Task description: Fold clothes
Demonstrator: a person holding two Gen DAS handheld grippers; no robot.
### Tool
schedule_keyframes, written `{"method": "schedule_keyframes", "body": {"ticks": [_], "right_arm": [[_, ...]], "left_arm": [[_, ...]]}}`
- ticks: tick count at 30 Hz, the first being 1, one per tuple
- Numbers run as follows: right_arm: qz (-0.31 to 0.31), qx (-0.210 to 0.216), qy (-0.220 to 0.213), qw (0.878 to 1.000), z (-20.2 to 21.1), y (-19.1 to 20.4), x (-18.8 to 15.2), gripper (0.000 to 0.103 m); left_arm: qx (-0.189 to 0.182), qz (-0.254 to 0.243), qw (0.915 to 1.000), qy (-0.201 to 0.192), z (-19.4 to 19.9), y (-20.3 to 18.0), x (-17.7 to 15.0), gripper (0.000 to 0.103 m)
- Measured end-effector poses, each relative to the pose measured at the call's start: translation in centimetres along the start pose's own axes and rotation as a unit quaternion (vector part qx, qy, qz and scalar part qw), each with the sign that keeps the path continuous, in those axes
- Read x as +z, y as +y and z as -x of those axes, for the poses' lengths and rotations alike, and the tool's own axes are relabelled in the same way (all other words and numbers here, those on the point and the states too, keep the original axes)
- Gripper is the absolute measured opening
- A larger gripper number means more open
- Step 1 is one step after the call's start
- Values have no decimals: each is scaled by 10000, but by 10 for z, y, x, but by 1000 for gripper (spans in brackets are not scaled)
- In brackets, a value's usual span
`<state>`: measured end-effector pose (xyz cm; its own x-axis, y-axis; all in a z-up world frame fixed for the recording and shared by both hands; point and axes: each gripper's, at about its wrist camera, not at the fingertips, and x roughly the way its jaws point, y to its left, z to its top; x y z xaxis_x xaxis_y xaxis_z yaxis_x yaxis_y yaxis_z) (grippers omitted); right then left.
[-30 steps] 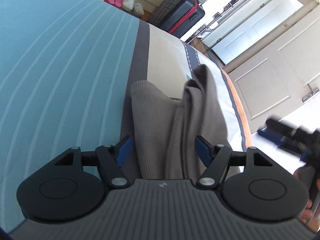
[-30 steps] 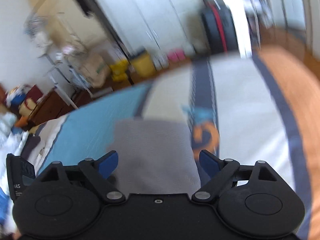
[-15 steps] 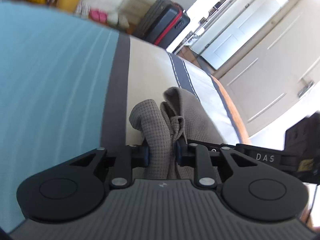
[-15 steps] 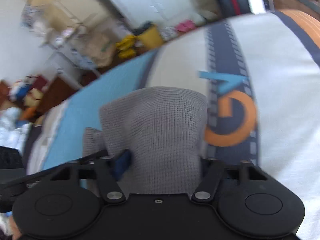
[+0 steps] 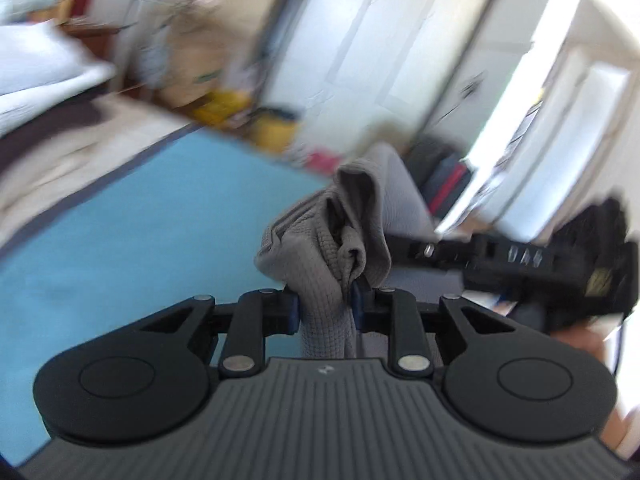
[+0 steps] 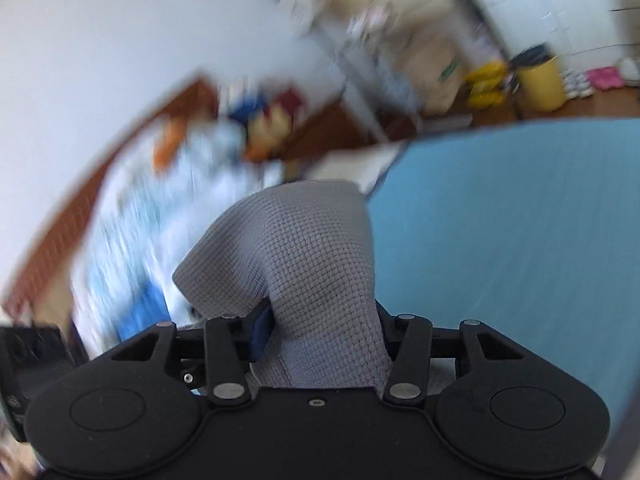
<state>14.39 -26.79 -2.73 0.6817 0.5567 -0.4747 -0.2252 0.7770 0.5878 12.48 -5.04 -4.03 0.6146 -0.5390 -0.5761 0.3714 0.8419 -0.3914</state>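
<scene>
A grey waffle-knit garment point(image 5: 320, 248) is held up off the bed by both grippers. My left gripper point(image 5: 325, 312) is shut on a bunched fold of it, with cloth rising above the blue pads. My right gripper point(image 6: 320, 328) is shut on another part of the same garment point(image 6: 304, 248), which drapes over its fingers. The right gripper point(image 5: 512, 260) also shows in the left wrist view, close to the right of the cloth. Both views are blurred by motion.
The bed has a blue cover point(image 5: 140, 216) below the grippers; it also shows in the right wrist view point(image 6: 520, 216). White wardrobe doors point(image 5: 392, 48), a dark suitcase point(image 5: 444, 184), a yellow bin point(image 6: 540, 84) and cluttered shelves point(image 6: 280, 120) stand around the bed.
Both grippers closed on the grey garment and lifted it off the bed. Both views have swung left, towards the blue cover and the room's clutter.
</scene>
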Motion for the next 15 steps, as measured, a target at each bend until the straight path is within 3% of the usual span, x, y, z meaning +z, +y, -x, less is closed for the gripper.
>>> {"method": "schedule_keyframes", "body": {"ticks": [1, 3, 5, 6, 7, 10, 12, 15], "right_arm": [[93, -61, 245, 9996, -13, 12, -6, 54], [151, 120, 584, 9981, -21, 25, -20, 54], [-178, 239, 685, 9972, -7, 17, -25, 54], [-422, 218, 698, 9964, 5, 11, -26, 55], [-609, 174, 600, 9962, 19, 4, -28, 55], [-1026, -97, 286, 9943, 51, -6, -37, 57], [-1171, -411, 164, 9921, 61, -3, -44, 60], [-1370, -1224, -289, 9826, 80, 7, -64, 62]], "left_arm": [[145, 156, 9995, 217, 5, 22, -9, 25], [631, 544, 9965, 17, 23, 60, -31, 24], [1321, 495, 9878, -660, 49, 85, -43, 21], [1333, 617, 9857, -828, 55, 95, -40, 21], [1279, 780, 9840, -963, 60, 104, -35, 21], [432, 1064, 9876, -1068, 59, 113, -18, 21], [315, 688, 9929, -917, 41, 96, -6, 24], [35, 176, 9989, -435, 9, 77, 1, 40]]}}
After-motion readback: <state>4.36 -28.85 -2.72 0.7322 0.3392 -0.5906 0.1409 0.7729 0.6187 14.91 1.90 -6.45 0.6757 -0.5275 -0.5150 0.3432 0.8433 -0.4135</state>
